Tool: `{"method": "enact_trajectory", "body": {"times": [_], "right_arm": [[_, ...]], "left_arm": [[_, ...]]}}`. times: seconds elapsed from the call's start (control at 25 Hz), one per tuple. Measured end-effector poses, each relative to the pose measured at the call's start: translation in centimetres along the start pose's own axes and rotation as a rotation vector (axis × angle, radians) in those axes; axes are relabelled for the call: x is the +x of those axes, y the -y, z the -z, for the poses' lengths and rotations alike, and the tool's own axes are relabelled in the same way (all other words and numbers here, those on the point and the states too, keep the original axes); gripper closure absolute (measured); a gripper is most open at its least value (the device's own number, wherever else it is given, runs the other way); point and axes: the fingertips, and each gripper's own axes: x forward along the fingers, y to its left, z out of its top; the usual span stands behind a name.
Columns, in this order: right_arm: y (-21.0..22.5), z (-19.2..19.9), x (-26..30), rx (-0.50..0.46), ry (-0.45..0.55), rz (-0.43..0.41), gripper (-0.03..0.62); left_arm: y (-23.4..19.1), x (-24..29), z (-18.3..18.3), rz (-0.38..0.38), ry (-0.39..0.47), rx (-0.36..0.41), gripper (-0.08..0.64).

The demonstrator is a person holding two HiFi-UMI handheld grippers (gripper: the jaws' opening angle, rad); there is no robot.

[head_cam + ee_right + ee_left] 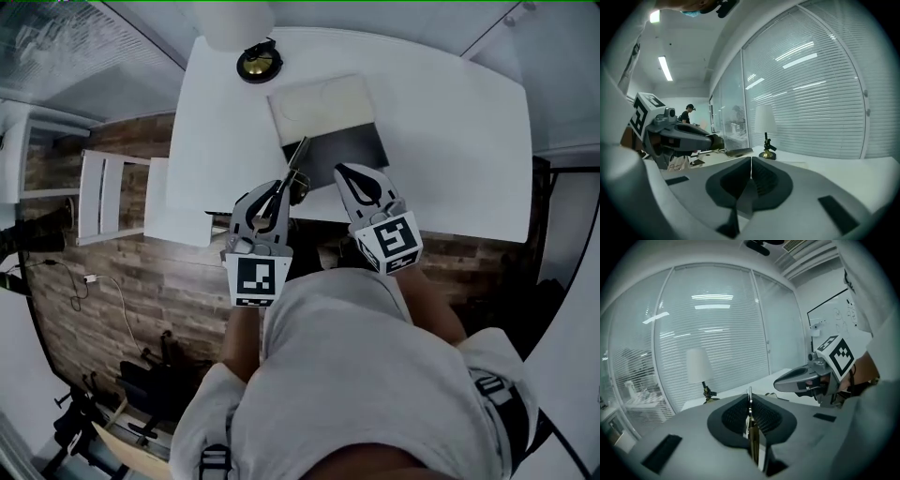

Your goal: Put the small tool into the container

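Head view, left gripper (280, 190): clamped on the small tool (295, 161). The tool's slim tip juts ahead of the jaws, towards the container (323, 108) on the table (450, 141).
Head view, right gripper (344, 173): jaws together and empty, just beside the left one.
Head view, step: judged best to bring the tip over the container's dark part, lower it inside, and only then loosen the grip.
Left gripper view, grip: the pads pinch the tool's brassy shank. The thin metal end stands past the tips.
Right gripper view, jaws: pressed together with nothing between them. The lamp (765, 129) stands ahead.
Pose: both grippers point forward and slightly down, side by side.
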Motion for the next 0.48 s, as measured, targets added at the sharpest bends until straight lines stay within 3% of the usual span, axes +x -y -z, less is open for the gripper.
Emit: {"method": "enact_trajectory", "body": {"times": [0.48], "right_arm": [[2.9, 3.2, -0.5, 0.119, -0.055, 0.300, 0.566]], "left_arm": [[2.2, 5.7, 1.2, 0.353, -0.011, 0.245, 0.523]]}}
